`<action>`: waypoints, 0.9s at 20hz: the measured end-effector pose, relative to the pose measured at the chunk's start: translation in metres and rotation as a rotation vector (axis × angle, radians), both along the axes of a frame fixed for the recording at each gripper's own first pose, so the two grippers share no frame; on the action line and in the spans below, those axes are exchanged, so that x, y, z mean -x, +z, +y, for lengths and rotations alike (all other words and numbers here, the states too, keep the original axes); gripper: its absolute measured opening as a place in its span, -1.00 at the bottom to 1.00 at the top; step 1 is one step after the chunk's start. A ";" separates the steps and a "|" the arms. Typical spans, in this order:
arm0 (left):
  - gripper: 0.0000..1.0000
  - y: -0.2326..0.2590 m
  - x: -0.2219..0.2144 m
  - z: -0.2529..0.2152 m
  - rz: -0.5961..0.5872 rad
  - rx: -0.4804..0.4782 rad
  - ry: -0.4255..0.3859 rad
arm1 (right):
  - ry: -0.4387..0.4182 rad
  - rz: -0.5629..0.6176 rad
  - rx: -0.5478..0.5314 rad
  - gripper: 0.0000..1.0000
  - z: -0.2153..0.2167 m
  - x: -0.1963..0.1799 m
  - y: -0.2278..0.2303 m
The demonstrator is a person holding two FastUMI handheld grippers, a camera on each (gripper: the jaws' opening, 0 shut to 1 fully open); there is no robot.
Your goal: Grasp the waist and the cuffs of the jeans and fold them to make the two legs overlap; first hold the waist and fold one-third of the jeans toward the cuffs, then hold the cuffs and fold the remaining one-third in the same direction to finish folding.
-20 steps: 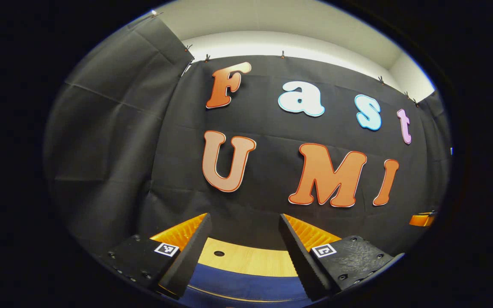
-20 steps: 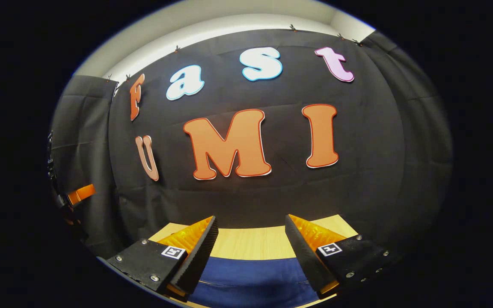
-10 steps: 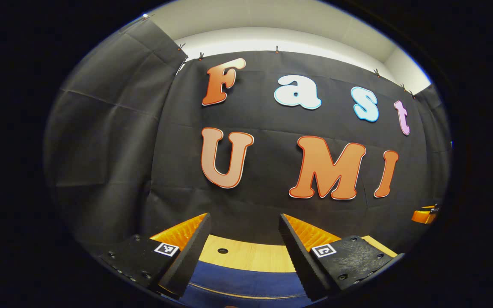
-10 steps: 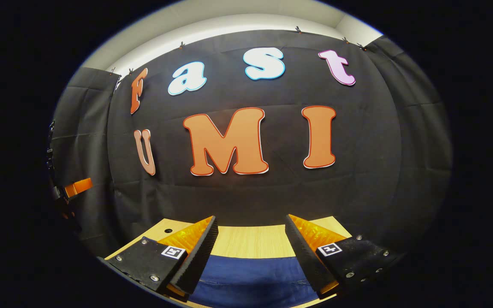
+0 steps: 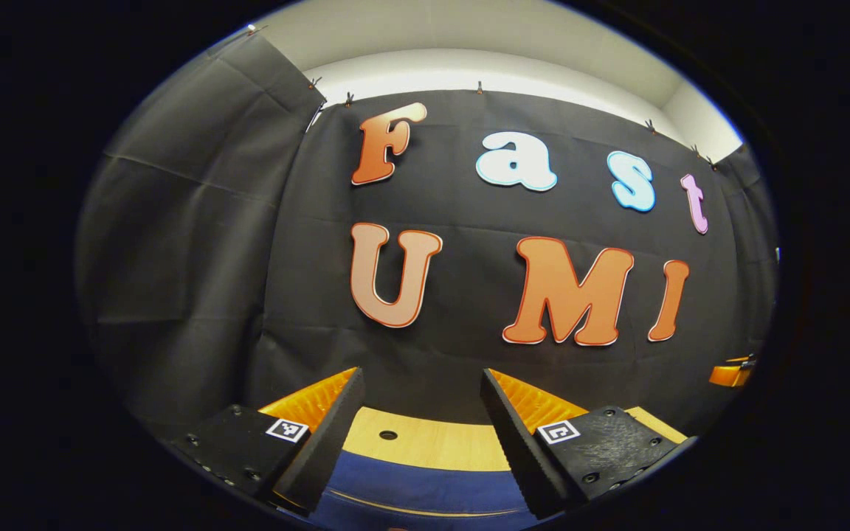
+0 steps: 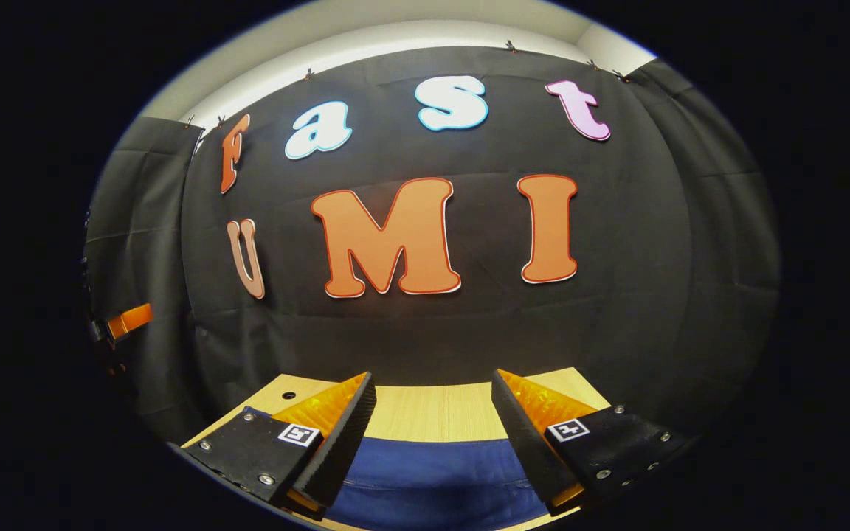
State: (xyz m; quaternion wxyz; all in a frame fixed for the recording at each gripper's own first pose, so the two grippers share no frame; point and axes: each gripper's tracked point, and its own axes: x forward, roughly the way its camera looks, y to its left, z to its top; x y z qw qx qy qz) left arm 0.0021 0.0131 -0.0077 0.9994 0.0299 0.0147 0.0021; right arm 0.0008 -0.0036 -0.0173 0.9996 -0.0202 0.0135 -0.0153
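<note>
My left gripper (image 5: 419, 413) is spread wide with nothing between its fingers, held level above the near part of the bench (image 5: 425, 446) and pointed at the black cloth wall of the booth. Through the gap between those fingers I see a strip of pale wood with a small round hole (image 5: 388, 435) in it, and nearer to me the blue jeans (image 5: 425, 490) lying flat on that wood, their far edge running across below the fingertips. I touch neither cloth nor wood. At the far right edge of the left gripper view a small piece of my other gripper shows. My right gripper (image 6: 432, 413) is likewise wide apart and empty, held above the bench (image 6: 432, 413) at about the same height. In the right gripper view the jeans (image 6: 432, 483) spread between and below the fingers, with a seam line across the fabric low in the gap, and a corner of the blue cloth reaches out past my left-hand finger. Beyond the jeans the bare wood runs to the foot of the wall, and a second small hole (image 6: 289, 396) sits near its left corner. At the far left edge of that view a small piece of my left gripper shows.
</note>
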 end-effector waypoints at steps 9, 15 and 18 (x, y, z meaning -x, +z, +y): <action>0.94 -0.062 0.006 0.042 0.120 -0.194 0.027 | 0.013 0.091 -0.004 0.93 0.004 -0.015 -0.040; 0.96 -0.131 0.040 0.063 0.243 -0.511 -0.006 | 0.040 0.188 0.026 0.94 0.013 -0.018 -0.081; 1.00 -0.180 0.060 0.059 0.337 -0.745 -0.112 | 0.063 0.238 0.020 1.00 0.022 -0.018 -0.102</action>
